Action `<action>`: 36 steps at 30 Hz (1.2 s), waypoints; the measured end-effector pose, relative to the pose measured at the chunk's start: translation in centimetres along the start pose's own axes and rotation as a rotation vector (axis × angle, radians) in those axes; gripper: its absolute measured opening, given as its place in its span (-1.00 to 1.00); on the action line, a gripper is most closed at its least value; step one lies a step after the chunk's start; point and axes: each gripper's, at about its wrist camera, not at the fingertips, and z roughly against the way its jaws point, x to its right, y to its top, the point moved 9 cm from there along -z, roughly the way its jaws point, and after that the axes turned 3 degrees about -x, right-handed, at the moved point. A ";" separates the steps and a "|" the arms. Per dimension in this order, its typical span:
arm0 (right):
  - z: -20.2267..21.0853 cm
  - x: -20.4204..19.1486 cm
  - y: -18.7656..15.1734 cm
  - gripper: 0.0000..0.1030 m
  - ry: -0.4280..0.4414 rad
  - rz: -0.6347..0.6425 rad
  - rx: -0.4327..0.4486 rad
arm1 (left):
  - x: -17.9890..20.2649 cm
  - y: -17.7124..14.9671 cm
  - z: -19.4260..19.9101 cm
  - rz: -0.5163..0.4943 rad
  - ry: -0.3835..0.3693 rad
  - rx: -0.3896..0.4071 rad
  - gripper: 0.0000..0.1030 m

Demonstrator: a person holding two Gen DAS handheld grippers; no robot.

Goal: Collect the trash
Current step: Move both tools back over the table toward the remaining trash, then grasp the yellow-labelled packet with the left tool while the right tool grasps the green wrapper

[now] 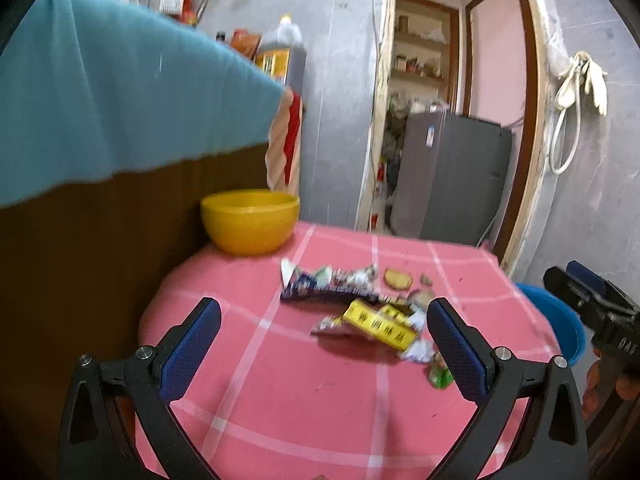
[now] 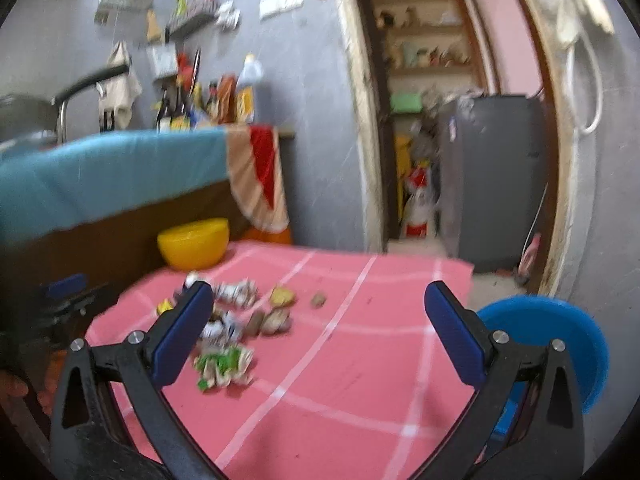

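Lying ahead of both spread pairs of fingers [image 1: 456,336], untouched: trash [image 1: 360,304] on pink tablecloth [image 1: 320,400]

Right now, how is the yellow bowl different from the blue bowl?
The yellow bowl sits on the pink checked tablecloth, at its far corner near the brown cabinet; the blue bowl is off the table, lower down past its right edge. The yellow bowl shows fully in both views; the blue bowl is partly hidden behind the right hand-held gripper. Both look round and open-topped, and nothing shows above the yellow bowl's rim.
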 end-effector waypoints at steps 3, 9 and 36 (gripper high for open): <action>-1.8 -0.9 -1.4 1.00 0.013 0.027 -0.082 | -0.2 -0.7 -1.0 0.012 -0.015 -0.054 0.95; -4.0 -3.0 -3.9 1.00 0.052 0.067 -0.203 | -0.3 -1.6 -2.8 0.034 -0.051 -0.145 0.68; -6.7 -5.8 -7.4 -0.43 0.197 0.139 -0.420 | 1.6 -2.2 -5.8 0.239 -0.243 -0.335 -0.14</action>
